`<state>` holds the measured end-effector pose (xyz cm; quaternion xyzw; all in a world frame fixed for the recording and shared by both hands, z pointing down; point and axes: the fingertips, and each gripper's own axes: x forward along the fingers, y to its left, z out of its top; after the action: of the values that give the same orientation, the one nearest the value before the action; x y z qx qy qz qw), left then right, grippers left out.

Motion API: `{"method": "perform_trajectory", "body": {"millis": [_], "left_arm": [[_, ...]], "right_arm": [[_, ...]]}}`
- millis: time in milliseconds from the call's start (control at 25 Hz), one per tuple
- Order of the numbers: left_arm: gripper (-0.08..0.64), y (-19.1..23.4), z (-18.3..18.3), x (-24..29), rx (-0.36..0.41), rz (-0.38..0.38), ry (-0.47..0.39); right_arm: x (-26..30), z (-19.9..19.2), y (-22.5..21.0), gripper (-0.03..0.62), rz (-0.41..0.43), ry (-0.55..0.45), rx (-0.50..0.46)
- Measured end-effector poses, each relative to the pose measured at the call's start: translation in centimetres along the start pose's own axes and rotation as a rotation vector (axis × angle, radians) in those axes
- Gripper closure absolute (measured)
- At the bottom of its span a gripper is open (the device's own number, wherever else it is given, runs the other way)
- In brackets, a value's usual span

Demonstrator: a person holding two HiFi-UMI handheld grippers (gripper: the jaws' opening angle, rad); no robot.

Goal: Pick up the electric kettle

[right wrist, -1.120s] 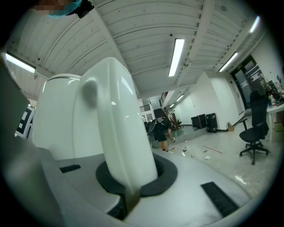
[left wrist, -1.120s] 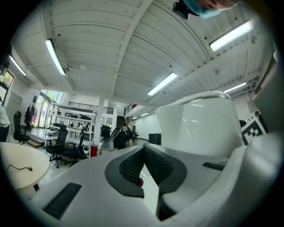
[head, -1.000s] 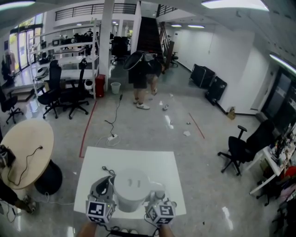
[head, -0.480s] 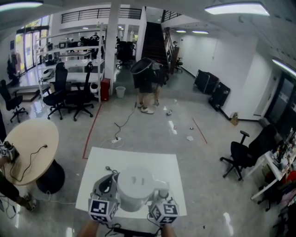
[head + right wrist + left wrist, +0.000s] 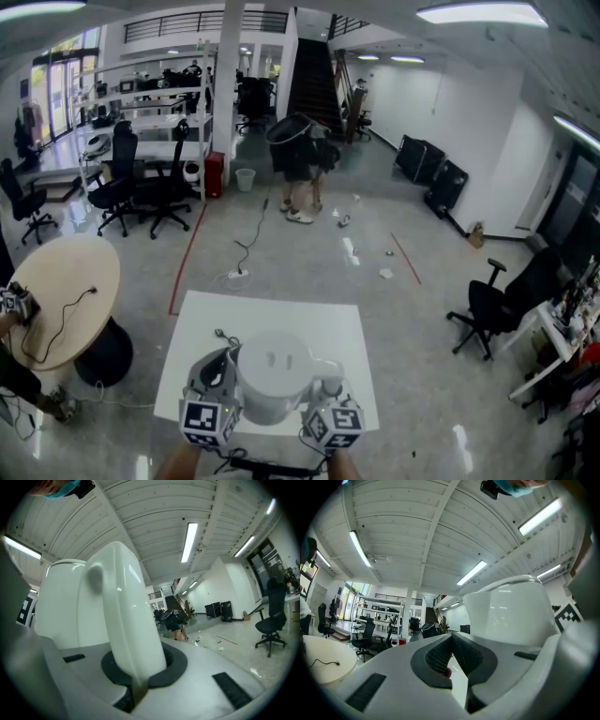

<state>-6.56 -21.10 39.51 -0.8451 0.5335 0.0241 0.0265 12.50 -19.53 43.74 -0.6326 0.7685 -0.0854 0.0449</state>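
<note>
The white electric kettle (image 5: 274, 377) stands on a white table (image 5: 272, 319) just in front of me, between both grippers. My right gripper (image 5: 323, 392) is shut on the kettle's handle (image 5: 123, 620), which rises upright out of its dark pads (image 5: 174, 665). My left gripper (image 5: 218, 377) is close beside the kettle's left side; its ribbed pads (image 5: 437, 657) meet with nothing between them. In the left gripper view the kettle body (image 5: 506, 611) fills the right side. Whether the kettle's base touches the table is hidden.
A round beige table (image 5: 56, 295) with a black cable stands at the left. Office chairs (image 5: 141, 192) and shelves are at the back left, another chair (image 5: 492, 305) at the right. A person (image 5: 300, 164) stands far back; a power strip (image 5: 234, 274) lies on the floor.
Kettle and both grippers have kept their places. The head view has shifted slightly, and the person at the back has moved a little.
</note>
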Motion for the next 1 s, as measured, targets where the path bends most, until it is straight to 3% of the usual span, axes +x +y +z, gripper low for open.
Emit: {"method": "perform_trajectory", "body": {"millis": [1000], "left_arm": [[0.554, 0.16, 0.85, -0.08, -0.010, -0.018, -0.008]], "right_arm": [[-0.08, 0.64, 0.51, 0.581, -0.011, -0.015, -0.004]]}}
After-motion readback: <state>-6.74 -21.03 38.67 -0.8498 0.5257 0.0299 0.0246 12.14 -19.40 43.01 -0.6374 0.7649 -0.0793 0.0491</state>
